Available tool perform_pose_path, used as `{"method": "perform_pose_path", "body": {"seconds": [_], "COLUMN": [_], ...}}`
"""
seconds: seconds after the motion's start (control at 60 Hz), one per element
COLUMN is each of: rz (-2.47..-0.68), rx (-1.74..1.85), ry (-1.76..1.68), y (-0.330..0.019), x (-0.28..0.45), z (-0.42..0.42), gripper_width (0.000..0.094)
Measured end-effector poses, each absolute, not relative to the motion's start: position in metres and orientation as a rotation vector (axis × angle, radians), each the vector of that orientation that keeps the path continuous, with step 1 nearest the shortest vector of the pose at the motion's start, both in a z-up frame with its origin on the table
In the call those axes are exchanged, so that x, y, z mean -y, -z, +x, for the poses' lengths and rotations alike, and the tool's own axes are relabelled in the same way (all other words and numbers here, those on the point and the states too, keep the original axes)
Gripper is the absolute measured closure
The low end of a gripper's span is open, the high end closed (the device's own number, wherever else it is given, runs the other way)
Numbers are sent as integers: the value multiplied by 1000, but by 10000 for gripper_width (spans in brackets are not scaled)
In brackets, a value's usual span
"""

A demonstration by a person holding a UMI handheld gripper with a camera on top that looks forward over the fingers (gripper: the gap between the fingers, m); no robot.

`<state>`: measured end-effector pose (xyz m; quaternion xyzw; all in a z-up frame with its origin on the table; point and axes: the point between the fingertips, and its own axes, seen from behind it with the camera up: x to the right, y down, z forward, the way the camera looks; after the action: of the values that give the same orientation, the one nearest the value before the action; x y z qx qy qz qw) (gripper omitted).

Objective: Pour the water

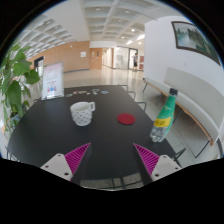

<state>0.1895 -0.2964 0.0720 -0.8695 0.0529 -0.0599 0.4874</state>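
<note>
Bottle (163,117) beyond open claw (112,156) — rightward, apart.

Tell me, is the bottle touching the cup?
Apart. The gripper view shows bare table and a red coaster between the bottle and the cup.

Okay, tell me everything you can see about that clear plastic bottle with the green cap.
The clear plastic bottle with the green cap stands on the dark round table, near its edge, leaning a little in this view. Its cap is on. It lies beyond the gripper, whose open fingers do not touch it. A red coaster lies beside it.
</note>
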Motion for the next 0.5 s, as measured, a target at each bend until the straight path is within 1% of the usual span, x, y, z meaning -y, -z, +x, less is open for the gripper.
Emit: {"method": "perform_pose_path", "body": {"seconds": [0.133,0.2,0.35,0.5], "rz": [-2082,-2080,-2024,-1989], "rx": [-223,-275,-312,-338], "ry": [217,234,312,327], "y": [-67,-65,-69,-64], "x": [294,289,273,242], "z": [258,284,342,371], "gripper_width": [78,91,94,102]}}
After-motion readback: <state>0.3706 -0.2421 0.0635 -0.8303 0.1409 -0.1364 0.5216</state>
